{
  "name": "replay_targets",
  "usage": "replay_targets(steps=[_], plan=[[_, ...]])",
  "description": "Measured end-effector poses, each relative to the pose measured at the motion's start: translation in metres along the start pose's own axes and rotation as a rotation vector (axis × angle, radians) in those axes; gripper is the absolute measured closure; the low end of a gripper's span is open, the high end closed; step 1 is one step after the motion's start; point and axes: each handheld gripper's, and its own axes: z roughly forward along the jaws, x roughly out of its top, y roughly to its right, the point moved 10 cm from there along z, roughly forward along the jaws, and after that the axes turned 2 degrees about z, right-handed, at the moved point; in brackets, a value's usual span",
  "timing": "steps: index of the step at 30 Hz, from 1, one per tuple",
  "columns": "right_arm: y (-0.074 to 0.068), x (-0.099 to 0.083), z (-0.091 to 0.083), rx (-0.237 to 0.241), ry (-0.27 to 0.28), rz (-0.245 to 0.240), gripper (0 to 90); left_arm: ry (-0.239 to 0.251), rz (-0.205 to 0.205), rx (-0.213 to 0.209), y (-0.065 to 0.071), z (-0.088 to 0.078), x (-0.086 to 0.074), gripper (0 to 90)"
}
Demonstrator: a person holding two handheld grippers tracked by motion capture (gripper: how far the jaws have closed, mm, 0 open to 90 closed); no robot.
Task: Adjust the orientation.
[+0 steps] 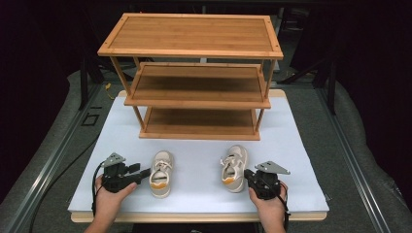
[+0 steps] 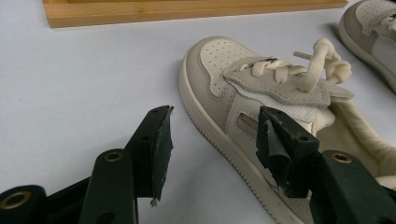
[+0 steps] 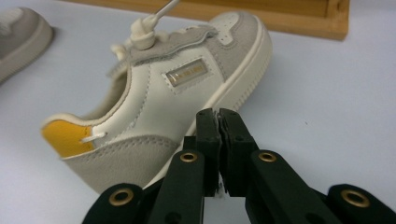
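Note:
Two small beige-and-white shoes lie on the white table top (image 1: 199, 162) in front of a wooden rack. The left shoe (image 1: 161, 173) (image 2: 233, 88) has its toe toward the rack. My left gripper (image 1: 144, 173) (image 2: 217, 128) is open just to its left; one jaw hangs over the shoe's side and the other over bare table. The right shoe (image 1: 234, 167) (image 3: 177, 88) has a yellow heel patch. My right gripper (image 1: 248, 174) (image 3: 218, 114) is shut on nothing, low beside that shoe's sole.
A three-shelf wooden rack (image 1: 194, 73) stands at the back of the table, its shelves bare. Its bottom board (image 2: 187, 11) (image 3: 280, 16) lies just beyond the shoes. Each gripper view catches the other shoe (image 2: 373, 28) (image 3: 18, 35) at its edge.

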Motion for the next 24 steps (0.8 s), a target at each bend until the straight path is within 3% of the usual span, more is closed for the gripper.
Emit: replay_targets(steps=[4,7,8,10,12,17,20,24], plan=[[0.013,-0.009,0.007,-0.023,-0.052,0.033,86.8,0.003,-0.004,-0.001,0.000,0.001,0.001,45.4],[0.019,-0.013,0.012,-0.016,-0.073,0.050,84.3,0.006,-0.001,0.000,-0.001,0.000,0.001,45.4],[0.021,-0.013,0.012,0.003,-0.079,0.081,81.5,0.013,-0.005,-0.002,0.000,-0.001,0.002,45.3],[0.022,-0.013,0.012,0.007,-0.077,0.081,80.3,0.019,-0.007,-0.002,0.001,-0.001,0.003,45.2],[0.023,-0.009,0.007,-0.021,-0.055,0.082,74.9,0.027,-0.002,-0.006,0.003,-0.003,0.005,44.1],[0.023,-0.001,-0.004,-0.037,-0.006,0.092,63.6,0.045,0.009,-0.011,0.011,-0.007,0.009,41.8],[0.018,0.007,-0.010,-0.030,0.053,0.094,59.3,0.062,0.005,-0.042,0.018,-0.010,0.013,40.5],[0.009,0.020,-0.021,-0.036,0.139,0.060,57.0,0.056,0.020,-0.061,0.027,-0.007,0.013,39.8]])
